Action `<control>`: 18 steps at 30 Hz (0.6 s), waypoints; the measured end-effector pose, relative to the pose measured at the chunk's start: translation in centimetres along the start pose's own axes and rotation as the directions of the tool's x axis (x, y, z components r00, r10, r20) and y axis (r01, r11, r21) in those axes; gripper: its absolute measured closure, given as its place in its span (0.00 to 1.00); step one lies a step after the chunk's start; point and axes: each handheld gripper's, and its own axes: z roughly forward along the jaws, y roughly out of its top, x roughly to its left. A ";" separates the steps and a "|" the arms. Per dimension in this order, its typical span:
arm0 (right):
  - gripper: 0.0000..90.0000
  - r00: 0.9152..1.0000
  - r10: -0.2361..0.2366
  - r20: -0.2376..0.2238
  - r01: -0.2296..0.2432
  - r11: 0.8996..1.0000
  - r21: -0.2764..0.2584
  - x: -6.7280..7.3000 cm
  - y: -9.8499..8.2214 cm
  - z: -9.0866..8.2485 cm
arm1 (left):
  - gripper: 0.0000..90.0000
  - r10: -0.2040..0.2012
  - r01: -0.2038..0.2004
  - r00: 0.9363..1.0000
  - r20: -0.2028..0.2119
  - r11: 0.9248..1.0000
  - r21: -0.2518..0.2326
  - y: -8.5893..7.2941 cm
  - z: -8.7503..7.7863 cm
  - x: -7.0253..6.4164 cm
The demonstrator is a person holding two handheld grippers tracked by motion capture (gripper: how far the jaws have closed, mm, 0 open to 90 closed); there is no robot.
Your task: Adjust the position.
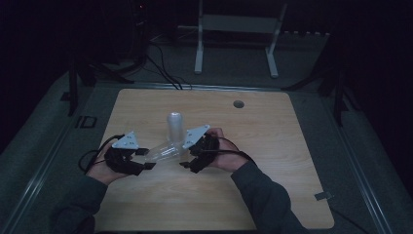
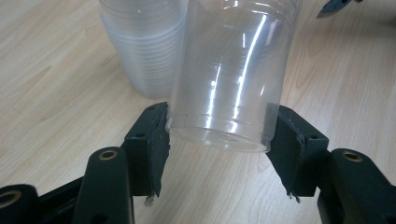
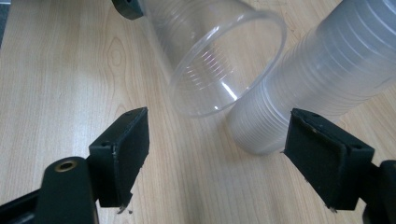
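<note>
**Left claw grips a clear cup; right claw open beside its mouth**

High view: dim light. The wooden bench carries an upright stack of cups near its middle. The left claw and right claw face each other just in front of the stack, a clear cup lying sideways between them.

Left gripper view: the cup is clamped at its base end, both pads pressed on its wall. The stack stands just behind, base down on the wood.

Right gripper view: the cup's open mouth faces this camera, ahead of the pads and clear of them. Jaws stand wide apart, nothing between them. The stack sits just beside the cup's rim.
</note>
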 end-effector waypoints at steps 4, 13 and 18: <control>0.24 1.000 0.027 -0.010 -0.027 0.999 -0.023 -0.2 -0.2 0.0 | 0.47 -0.003 0.003 1.000 -0.005 1.000 -0.018 0.0 -0.1 0.1; 0.25 0.997 0.067 -0.027 -0.069 0.996 -0.058 -0.5 -0.7 0.1 | 0.47 -0.016 0.015 1.000 -0.010 0.998 -0.057 -0.1 -0.4 0.2; 0.25 0.995 0.090 -0.031 -0.092 0.993 -0.077 -0.5 -0.9 0.4 | 0.47 -0.028 0.027 1.000 -0.014 0.995 -0.098 -0.3 -0.7 0.2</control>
